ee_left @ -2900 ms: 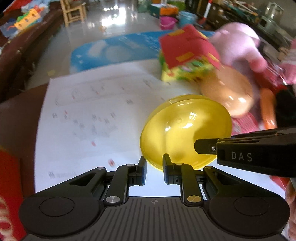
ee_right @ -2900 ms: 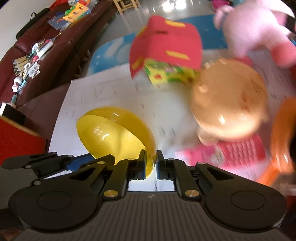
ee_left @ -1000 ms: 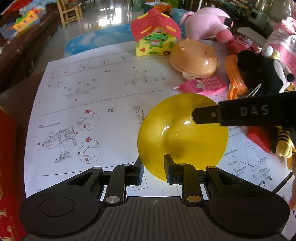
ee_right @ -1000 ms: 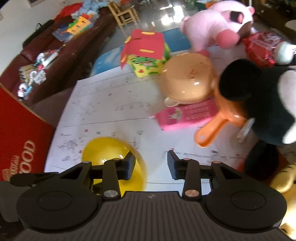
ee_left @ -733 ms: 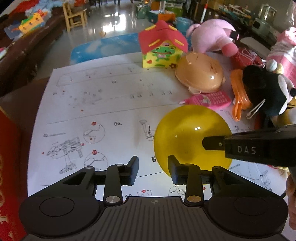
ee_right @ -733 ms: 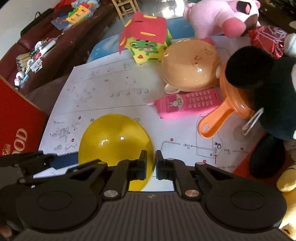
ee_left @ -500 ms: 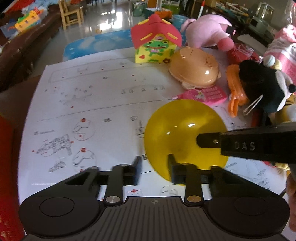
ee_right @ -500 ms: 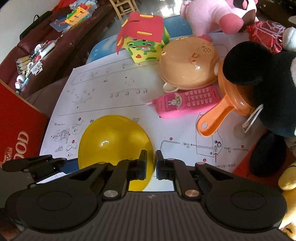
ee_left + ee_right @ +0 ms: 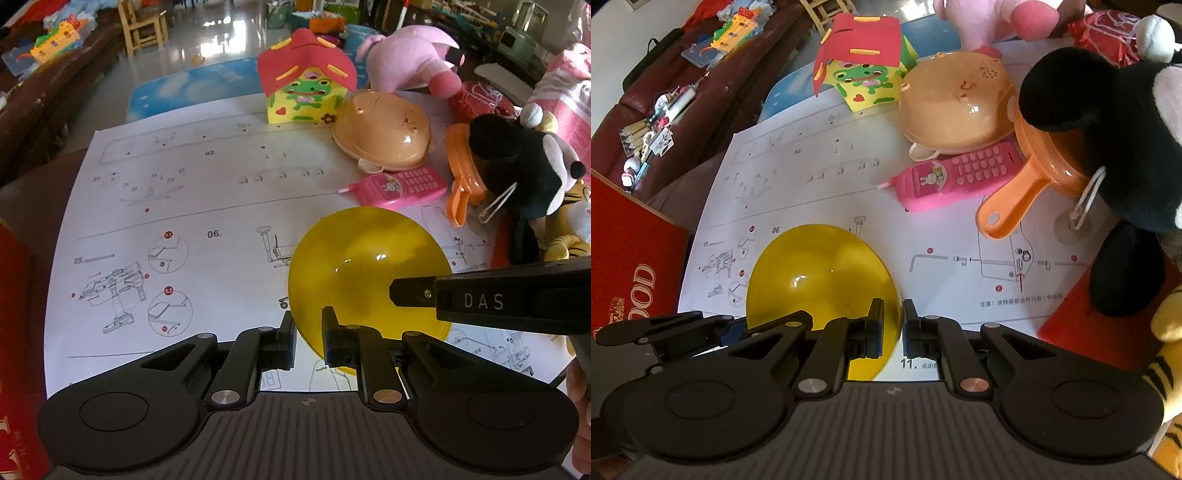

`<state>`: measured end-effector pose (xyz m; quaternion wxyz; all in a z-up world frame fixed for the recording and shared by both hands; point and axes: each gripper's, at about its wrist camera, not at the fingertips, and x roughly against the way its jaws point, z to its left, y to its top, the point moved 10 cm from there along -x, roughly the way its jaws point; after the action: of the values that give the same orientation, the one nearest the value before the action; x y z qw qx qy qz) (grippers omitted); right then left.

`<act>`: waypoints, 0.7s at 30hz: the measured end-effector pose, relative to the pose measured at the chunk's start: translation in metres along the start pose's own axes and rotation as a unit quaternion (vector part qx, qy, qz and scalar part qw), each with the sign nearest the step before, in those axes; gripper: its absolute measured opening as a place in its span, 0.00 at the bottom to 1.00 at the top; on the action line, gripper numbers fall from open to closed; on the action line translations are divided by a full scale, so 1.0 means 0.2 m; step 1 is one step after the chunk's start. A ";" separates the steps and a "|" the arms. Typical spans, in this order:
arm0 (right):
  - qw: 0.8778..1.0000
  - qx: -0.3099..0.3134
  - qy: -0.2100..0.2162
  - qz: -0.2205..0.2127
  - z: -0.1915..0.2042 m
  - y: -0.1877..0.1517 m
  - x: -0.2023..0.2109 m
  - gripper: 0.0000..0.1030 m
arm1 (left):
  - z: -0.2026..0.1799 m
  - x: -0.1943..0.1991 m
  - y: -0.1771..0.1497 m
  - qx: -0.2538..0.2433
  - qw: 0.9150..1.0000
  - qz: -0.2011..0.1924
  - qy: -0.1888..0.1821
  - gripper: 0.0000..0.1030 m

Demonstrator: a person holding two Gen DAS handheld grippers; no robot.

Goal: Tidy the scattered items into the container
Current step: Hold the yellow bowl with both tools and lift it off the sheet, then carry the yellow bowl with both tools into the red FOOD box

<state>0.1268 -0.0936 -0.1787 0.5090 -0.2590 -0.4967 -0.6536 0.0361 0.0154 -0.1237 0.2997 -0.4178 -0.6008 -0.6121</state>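
On the paper sheet: the yellow dome (image 9: 364,273) sits rim-down on the big instruction sheet (image 9: 207,192), near its front edge, well apart from the red box (image 9: 631,266) at the left that I take for the container.
Left claw: the left gripper (image 9: 308,338) is nipped onto the dome's thin rim at its near-left side, jaws drawn close with the yellow edge between them.
Right claw: the right gripper (image 9: 893,330) pinches the same rim at the other side, jaws nearly together on the plastic.
Slip risk: both holds look to be only on a thin, glossy lip; if the two hands lift unevenly, I'd expect the dome to pivot and slide out of one pinch.
Flex risk: squeezing from two sides could bow the shell so it pops free.
Paper risk: dragging instead of lifting may pull the sheet and shift everything on it.
Neighbours: the pink toy phone (image 9: 955,177), orange scoop (image 9: 1027,188) and black plush (image 9: 1108,122) lie just behind; a swing that way could knock them.
Route: the box edge is low in view, so a tilted dome might catch on it.
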 end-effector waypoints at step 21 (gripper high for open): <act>0.999 0.034 0.012 -0.041 0.16 -0.06 0.27 0.11 | -0.03 0.37 -0.05 0.002 0.999 -0.047 0.016 0.09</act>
<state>0.0919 -0.0868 -0.1249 0.4965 -0.2133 -0.5226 -0.6594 -0.0089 0.0197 -0.0629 0.2811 -0.3785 -0.6165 -0.6306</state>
